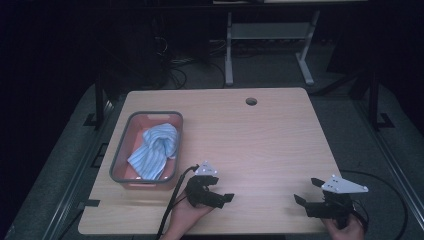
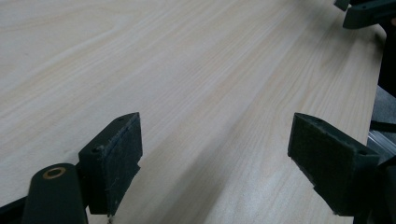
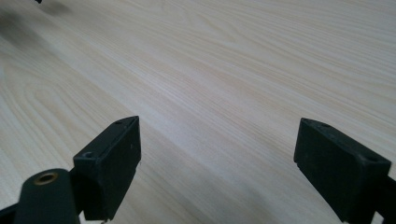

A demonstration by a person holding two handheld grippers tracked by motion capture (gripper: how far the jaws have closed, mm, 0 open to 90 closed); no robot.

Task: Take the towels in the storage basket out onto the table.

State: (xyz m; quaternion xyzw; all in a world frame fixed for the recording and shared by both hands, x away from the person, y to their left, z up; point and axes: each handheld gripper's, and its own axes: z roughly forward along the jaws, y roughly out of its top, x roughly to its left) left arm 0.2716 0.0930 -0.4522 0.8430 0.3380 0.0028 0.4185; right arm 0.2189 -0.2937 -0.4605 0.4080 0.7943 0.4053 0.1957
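A grey-rimmed pink bin [image 1: 121,145] stands on the left part of the wooden table [image 1: 260,135]. Inside it lies a crumpled blue-and-white striped cloth [image 1: 155,150]. My left gripper [image 1: 223,188] is held low near the front edge, just right of the bin, pointing right. It is open over bare wood [image 2: 187,56], with nothing between its jaws [image 2: 215,135]. My right gripper [image 1: 306,190] sits near the front right corner, pointing left. Its jaws [image 3: 217,140] are also spread wide and empty above the tabletop [image 3: 210,56]. The right gripper's [image 2: 364,11] dark tips peek in at the top right of the left gripper view.
A round cable hole [image 1: 251,101] sits near the table's far edge. Cables [image 1: 172,200] trail off the front edge from the left gripper. Beyond the table are white desk legs [image 1: 229,55] and dark floor.
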